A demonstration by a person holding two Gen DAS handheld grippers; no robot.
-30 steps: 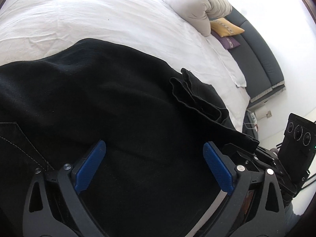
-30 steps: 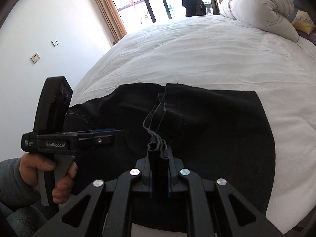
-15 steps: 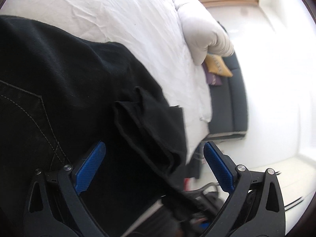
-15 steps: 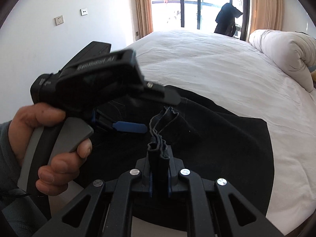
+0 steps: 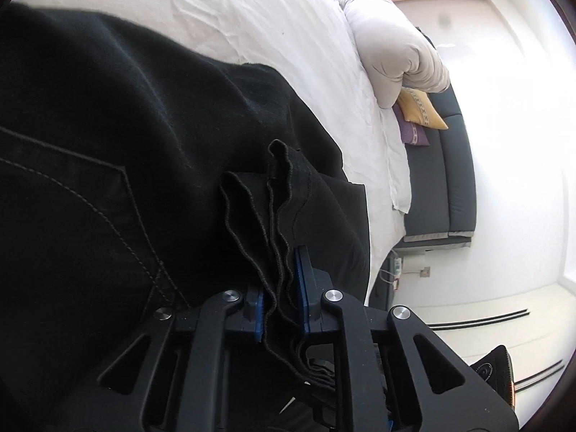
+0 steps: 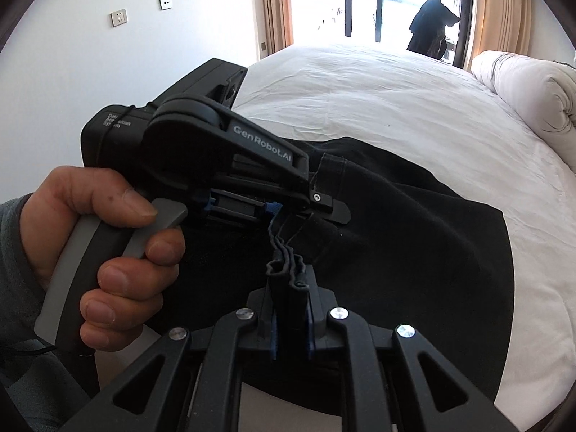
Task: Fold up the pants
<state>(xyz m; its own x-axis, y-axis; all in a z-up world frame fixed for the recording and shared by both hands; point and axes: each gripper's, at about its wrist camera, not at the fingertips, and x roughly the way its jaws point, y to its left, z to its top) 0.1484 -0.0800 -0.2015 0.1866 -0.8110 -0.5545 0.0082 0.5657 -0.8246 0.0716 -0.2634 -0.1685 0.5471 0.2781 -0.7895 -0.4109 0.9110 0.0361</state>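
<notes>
Black pants spread on white bed, left gripper clamped tight on bunched hem layers, right gripper likewise closed on hem folds just beside it, hand squeezing left handle

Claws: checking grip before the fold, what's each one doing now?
Left claw: shut on the pants hem.
Right claw: shut on the pants hem.

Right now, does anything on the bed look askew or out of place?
Nothing stands out. The black pants lie on the white sheet, their bunched hem edges clamped in both the left gripper and the right gripper. No spill or damage shows.
</notes>
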